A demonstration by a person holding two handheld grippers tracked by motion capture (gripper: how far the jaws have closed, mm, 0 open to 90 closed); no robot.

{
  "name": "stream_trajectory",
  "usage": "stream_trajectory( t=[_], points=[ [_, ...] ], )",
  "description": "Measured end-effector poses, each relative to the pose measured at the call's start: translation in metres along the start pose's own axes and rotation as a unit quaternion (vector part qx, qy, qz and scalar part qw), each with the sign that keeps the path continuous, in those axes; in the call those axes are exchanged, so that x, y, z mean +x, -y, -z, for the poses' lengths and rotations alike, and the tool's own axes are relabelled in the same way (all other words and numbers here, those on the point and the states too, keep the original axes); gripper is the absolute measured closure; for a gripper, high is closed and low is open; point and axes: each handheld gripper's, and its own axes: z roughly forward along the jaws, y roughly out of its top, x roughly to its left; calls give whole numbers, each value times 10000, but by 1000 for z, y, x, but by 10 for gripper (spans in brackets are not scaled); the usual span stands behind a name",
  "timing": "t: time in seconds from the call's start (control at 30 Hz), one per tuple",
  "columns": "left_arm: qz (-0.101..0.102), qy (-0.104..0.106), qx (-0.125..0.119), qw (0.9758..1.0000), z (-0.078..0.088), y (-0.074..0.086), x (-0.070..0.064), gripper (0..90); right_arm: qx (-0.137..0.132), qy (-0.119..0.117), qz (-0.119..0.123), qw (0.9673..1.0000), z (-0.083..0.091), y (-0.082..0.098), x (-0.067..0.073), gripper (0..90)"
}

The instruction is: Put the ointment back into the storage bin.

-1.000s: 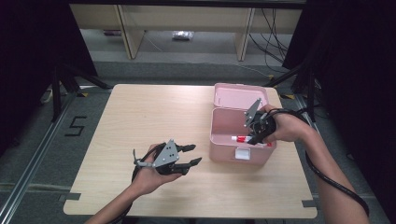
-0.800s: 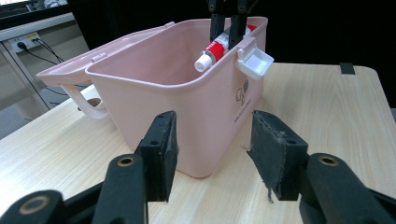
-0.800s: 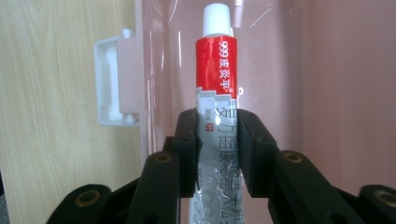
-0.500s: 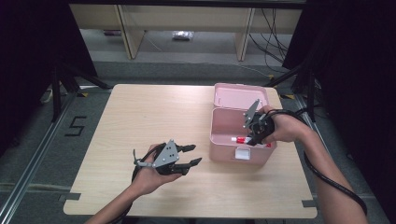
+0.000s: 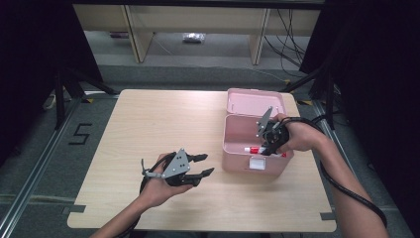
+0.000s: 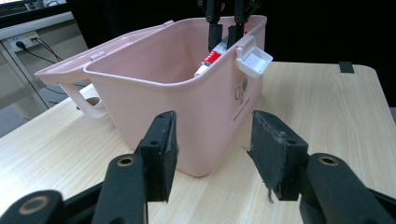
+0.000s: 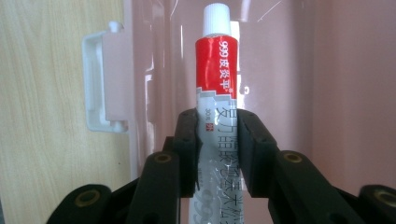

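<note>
Right gripper [image 7: 217, 154] pinches ointment tube [image 7: 216, 93] over near rim of open pink box [image 5: 237, 148] at table's right, should lower it inside before releasing; left gripper [image 5: 200, 166], spread and empty, rests left of box.

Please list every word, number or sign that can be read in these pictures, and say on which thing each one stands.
"999皮炎平": white print on the red band of the tube.
"30", then a blurred mark: small print just below the red band.
Large grey characters lower on the tube: partly covered, not readable.
"5": marked on the floor, left of the table.
Dark logo on the pink box: too blurred to read.
</note>
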Motion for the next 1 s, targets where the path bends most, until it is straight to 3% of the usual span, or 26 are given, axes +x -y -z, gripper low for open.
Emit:
stream_trajectory(
  t=[0.07,0.13,0.23,0.33,0.37,0.43,0.57,0.67,0.73,0.9,0.93,1.0],
  points=[
    [36,7,-28,10000,-1,0,-1,507,18,4,-120,9999,0,0,2,720],
    [24,4,9,10000,-1,0,-1,507,122,-25,-393,9992,-2,1,5,720],
    [26,8,-1,10000,-1,0,-2,506,16,-39,-154,9999,-4,1,1,720],
    [32,6,-5,10000,-1,1,-2,505,92,-64,-295,9995,-4,1,2,720],
    [2,16,-7,10000,-1,1,-1,504,5,-57,-53,10000,-6,0,-2,720],
    [4,11,-1,10000,-1,1,-1,505,66,-82,-208,9997,-7,0,0,720],
    [5,9,-14,10000,0,1,-1,504,121,-128,-283,9994,-10,0,0,719],
    [2,13,-10,10000,-1,1,-2,504,87,-139,-146,9998,-12,0,-3,720],
    [0,12,-5,10000,-1,1,-1,504,149,-158,-285,9994,-12,0,-1,720],
    [-6,27,6,10000,-2,1,-1,504,151,-183,-194,9995,-16,-1,-4,720],
    [32,20,15,10000,-2,1,-2,503,190,-192,-331,9991,-16,-1,-2,720],
    [28,24,14,10000,-2,1,-2,504,125,-200,-121,9996,-18,-1,-5,720]
  ],
)
